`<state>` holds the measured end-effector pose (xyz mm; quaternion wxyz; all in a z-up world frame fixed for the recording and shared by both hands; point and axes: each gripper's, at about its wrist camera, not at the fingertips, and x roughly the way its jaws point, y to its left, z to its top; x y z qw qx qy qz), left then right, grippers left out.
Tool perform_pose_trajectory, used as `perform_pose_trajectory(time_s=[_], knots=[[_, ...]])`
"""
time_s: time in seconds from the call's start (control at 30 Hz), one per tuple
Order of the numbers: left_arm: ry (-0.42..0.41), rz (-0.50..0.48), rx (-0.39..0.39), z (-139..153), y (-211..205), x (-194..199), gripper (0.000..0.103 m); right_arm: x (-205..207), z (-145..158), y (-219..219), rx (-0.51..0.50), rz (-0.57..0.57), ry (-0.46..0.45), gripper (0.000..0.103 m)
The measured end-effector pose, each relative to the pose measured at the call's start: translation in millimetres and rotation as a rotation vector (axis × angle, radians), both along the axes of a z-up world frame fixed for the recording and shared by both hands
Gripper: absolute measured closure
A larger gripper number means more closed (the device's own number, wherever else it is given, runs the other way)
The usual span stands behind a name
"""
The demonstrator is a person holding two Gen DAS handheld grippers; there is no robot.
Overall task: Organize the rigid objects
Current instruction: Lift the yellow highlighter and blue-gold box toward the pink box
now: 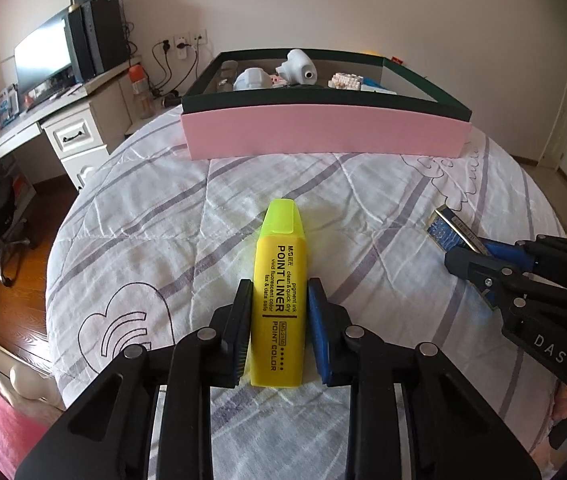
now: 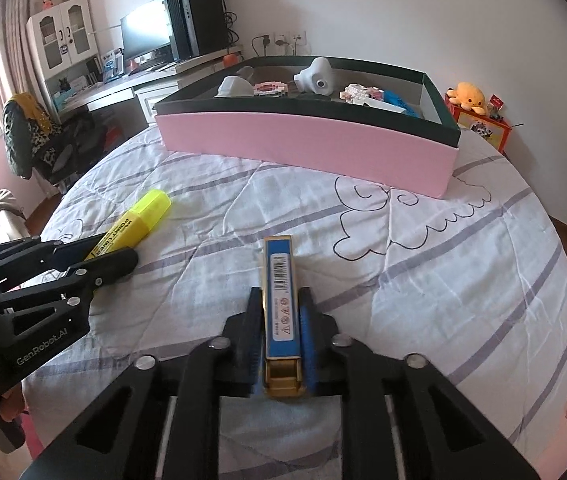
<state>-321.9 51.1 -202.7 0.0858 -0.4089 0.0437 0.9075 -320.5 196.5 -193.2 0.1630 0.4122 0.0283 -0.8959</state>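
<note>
The left gripper [image 1: 280,332] has its fingers [image 1: 241,332] clamped on a yellow highlighter [image 1: 281,280], and the right gripper [image 2: 282,332] pinches a blue stapler [image 2: 281,304]; both things lie on the bed [image 2: 403,280], well short of the box [image 2: 303,148]. Judging by this, the pickup is complete; next comes lifting both and carrying them over the pink wall into the box.

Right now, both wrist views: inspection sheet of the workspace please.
Surface: quilted bedspread, wrinkled, striped.
Job's things: yellow highlighter and blue-and-gold lighter, both near the bedspread; pink box beyond them, open, already holding small toys.
Clutter: nothing seen loose on the bedspread.
Grippers: left gripper shut on the highlighter; right gripper shut on the lighter.
Cables: plugs and cords at the wall sockets.
Surroundings: desk with monitor, chair, plush toy.
</note>
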Motion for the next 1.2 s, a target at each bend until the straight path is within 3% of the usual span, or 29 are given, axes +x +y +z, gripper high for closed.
perform_pose_trajectory(time_s=[0.37, 0.67, 1.2], knots=[[0.052, -0.006, -0.037, 25.2, -0.4, 16.2, 0.077, 11.2, 18.8, 5.4, -0.052, -0.021, 0.031, 0.087], [0.126, -0.037, -0.031, 58.2, 2.0, 26.3, 0.077, 21.6, 51.1, 6.9, -0.081, -0.012, 0.085, 0.087], [0.2, -0.079, -0.049, 103.7, 10.4, -2.8, 0.077, 1.2, 96.6, 10.4, -0.061, 0.031, 0.162, 0.087]])
